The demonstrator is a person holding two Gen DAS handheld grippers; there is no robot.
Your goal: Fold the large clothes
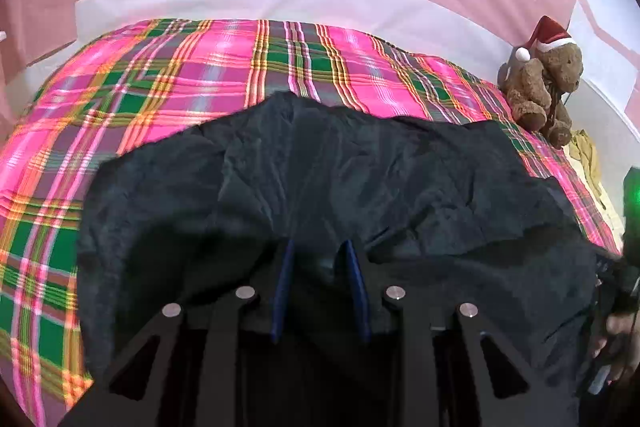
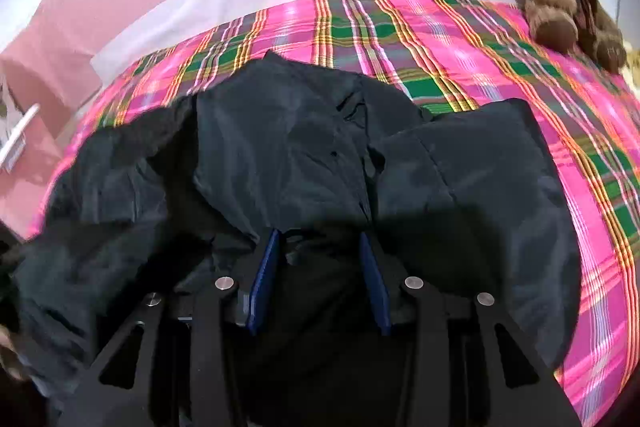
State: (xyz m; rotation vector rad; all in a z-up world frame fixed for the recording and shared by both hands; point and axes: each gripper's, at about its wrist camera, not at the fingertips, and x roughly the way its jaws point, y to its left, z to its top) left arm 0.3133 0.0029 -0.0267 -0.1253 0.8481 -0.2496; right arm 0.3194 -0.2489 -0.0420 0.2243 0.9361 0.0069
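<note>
Both claws bite the near edge of a dark garment (image 1: 340, 179) spread on the bed. Low in the frame of its own view, the left claw (image 1: 318, 247) has its blue pads part-closed with black cloth bunched between them, so it reads as clamped on the fabric. The right claw (image 2: 322, 237) does the same in its view, its pads set a little wider around a thicker gather. Holding two spots along one hem, I judge, keeps that edge taut and level so it can be carried over as one straight fold line.

Across the middle and lower frame the garment covers the plaid bedspread (image 1: 180, 75), its long axis running left to right. Its far edge humps toward the top of the frame. A teddy bear in a Santa hat (image 1: 548, 75) sits apart at upper right, clear of the cloth.
</note>
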